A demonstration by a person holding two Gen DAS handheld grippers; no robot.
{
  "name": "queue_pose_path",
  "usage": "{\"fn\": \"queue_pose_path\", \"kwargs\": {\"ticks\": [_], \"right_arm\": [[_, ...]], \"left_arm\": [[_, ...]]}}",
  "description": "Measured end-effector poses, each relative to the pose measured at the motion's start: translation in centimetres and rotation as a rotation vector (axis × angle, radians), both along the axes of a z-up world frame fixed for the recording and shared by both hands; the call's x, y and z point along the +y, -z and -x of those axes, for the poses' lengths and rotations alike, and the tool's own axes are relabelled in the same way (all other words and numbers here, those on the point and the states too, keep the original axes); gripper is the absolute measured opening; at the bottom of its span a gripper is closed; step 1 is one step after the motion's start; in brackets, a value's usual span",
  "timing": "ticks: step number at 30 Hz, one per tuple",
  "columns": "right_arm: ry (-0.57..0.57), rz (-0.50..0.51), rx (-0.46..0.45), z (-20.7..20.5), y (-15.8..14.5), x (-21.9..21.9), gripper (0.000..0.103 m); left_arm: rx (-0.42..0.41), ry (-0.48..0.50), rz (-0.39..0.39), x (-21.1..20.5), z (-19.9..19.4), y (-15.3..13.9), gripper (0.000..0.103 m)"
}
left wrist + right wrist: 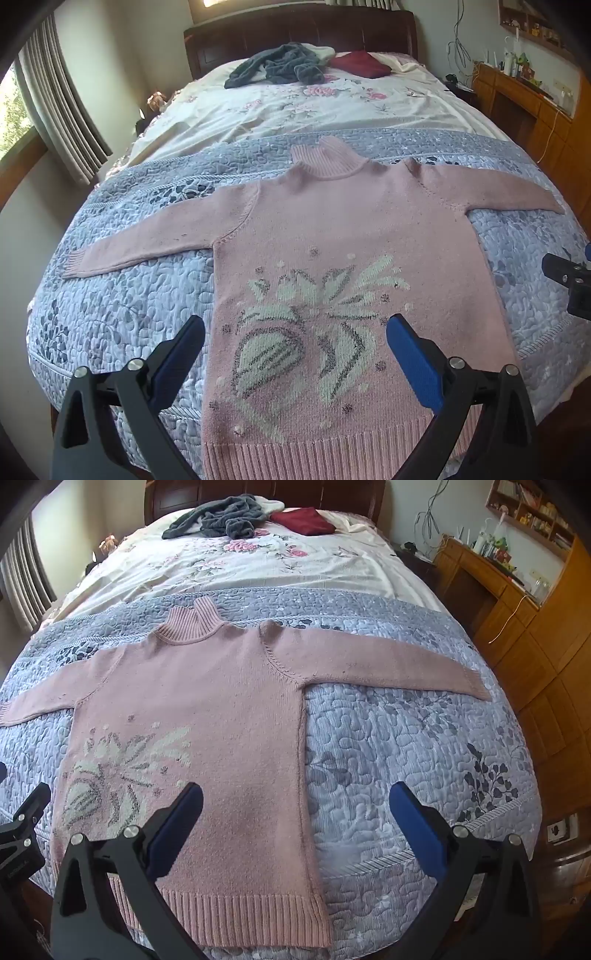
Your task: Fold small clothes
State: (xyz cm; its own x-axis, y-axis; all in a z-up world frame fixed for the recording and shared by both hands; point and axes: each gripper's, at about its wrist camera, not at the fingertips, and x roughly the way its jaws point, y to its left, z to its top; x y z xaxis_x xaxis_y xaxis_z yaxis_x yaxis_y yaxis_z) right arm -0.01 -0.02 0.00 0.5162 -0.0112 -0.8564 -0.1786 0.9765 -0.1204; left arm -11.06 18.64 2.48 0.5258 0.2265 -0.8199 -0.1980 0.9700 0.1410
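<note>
Lying flat near the bed's (110, 295) foot edge, the pink sweater (332, 229) spreads both sleeves. Left tongs (295, 343) and right tongs (295, 812) hang wide open, holding nothing.

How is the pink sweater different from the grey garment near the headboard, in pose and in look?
The pink sweater lies flat with both sleeves spread out; the grey garment is crumpled in a heap. The sweater shows a pale flower pattern; the grey one looks plain. The sweater rests on the blue quilt, the grey one farther back. Both lie on the bed.
</note>
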Motion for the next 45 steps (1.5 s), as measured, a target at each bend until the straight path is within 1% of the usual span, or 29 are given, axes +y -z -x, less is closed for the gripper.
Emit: {"fn": "queue_pose_path", "kwargs": {"ticks": [3,4,7,10,11,16,45], "right_arm": [[-0.001,-0.001,0.001,0.0,0.0,0.0,0.100],[-0.002,-0.006,0.000,0.0,-0.1,0.0,0.100],[-0.003,-0.004,-0.014,0.2,-0.4,0.1,0.100],[-0.008,-0.003,-0.018,0.1,-0.1,0.4,0.100],[-0.009,-0.005,-0.018,0.1,-0.2,0.4,0.100],[-0.005,-0.021,-0.006,-0.2,-0.2,0.1,0.100],[0.001,-0.012,0.004,-0.2,0.7,-0.3,0.100]], "left_arm": [[0.002,0.003,0.001,0.3,-0.3,0.6,0.099],[-0.034,-0.008,-0.034,0.5,0.2,-0.2,0.099],[-0.036,-0.014,-0.015,0.8,0.1,-0.5,0.099],[-0.036,-0.011,-0.019,0.7,-0.2,-1.3,0.099],[-0.050,-0.047,-0.021,1.0,0.1,-0.7,0.099],[-0.056,-0.049,-0.025,0.8,0.2,-0.8,0.099],[-0.064,-0.049,-0.033,0.7,0.1,-1.1,0.099]]}}
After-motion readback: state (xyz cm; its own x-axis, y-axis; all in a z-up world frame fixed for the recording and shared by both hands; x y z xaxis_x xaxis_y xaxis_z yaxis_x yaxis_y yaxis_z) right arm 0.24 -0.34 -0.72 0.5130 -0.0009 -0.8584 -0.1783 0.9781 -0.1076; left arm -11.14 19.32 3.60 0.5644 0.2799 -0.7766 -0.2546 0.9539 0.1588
